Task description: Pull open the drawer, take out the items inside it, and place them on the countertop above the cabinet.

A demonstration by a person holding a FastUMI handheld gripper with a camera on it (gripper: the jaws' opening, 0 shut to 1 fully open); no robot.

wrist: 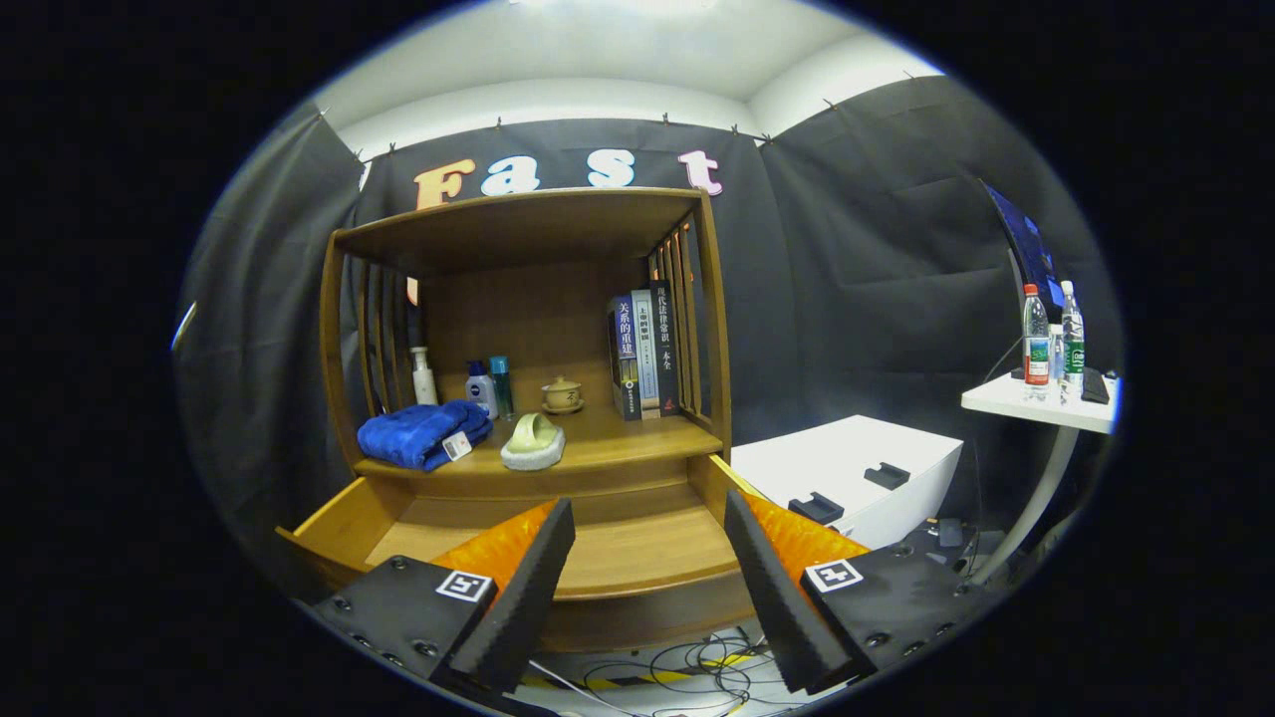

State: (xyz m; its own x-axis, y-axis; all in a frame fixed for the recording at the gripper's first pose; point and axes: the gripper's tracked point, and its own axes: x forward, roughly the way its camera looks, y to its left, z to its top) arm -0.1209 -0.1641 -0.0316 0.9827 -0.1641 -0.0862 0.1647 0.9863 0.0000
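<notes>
Wooden drawer beyond spread tongs

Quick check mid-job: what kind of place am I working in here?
Likely a staged recording booth, not a real home: black cloth walls, a wooden cabinet with its drawer open, and loose cables on the floor. The gripper fingers are open, empty.
</notes>
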